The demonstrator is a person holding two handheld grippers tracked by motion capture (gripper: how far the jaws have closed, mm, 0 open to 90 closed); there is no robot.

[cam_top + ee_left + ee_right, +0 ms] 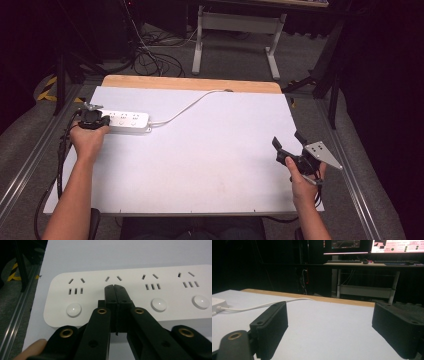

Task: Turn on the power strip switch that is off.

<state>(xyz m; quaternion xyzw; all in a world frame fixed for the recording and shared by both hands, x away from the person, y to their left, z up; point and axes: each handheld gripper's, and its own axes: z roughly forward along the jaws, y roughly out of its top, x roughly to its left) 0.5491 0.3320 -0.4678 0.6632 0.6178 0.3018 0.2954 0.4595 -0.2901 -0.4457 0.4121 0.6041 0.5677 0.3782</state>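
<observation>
- Closest in, left gripper (115, 287) pressed fully together, tips resting on top of the white power strip (130, 293), between its round buttons (74, 309).
- Seen from above, power strip (127, 121) lying at the left side of the table, under the left gripper (95, 120).
- Well apart, near the right edge, right gripper (289, 141) spread, nothing between its jaws.
- No readable brand on the strip; tiny marks by the sockets too small to read.
- Farther off, white cord (192, 106) curving across the white table (210, 160) toward its wooden back edge (192, 83).
- Beyond, dark room, grey floor, a desk with lit monitors (397, 245), text illegible.
</observation>
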